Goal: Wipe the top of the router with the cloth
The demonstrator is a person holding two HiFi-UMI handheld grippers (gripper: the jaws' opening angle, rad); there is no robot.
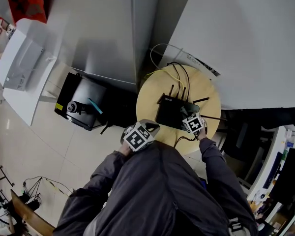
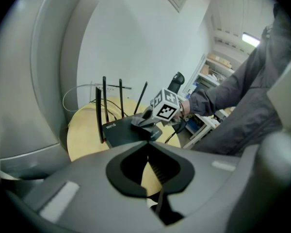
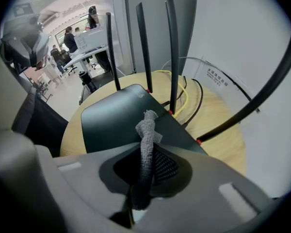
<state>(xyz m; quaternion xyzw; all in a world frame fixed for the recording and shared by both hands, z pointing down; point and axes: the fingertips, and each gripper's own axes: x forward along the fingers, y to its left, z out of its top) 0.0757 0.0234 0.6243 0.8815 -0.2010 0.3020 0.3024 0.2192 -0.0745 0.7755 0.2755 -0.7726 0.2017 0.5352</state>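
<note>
A black router point(image 1: 173, 113) with several upright antennas lies on a round wooden table point(image 1: 207, 93). My right gripper point(image 1: 193, 123) is over the router's near right part, shut on a grey cloth point(image 3: 146, 130). The cloth stands out between the jaws, its end over the router's top point(image 3: 117, 120). The left gripper view shows the right gripper point(image 2: 155, 118) with the cloth point(image 2: 141, 122) down on the router point(image 2: 120, 132). My left gripper point(image 1: 140, 135) hangs at the table's near left edge, apart from the router. Its jaws point(image 2: 146, 152) are shut with nothing between them.
Yellow and black cables point(image 1: 179, 77) trail off the table's back edge. A black machine point(image 1: 82, 104) sits on the floor to the left, and a white cabinet point(image 1: 20, 63) stands further left. Grey wall panels point(image 1: 236, 38) rise behind the table. Shelving point(image 1: 280, 166) stands on the right.
</note>
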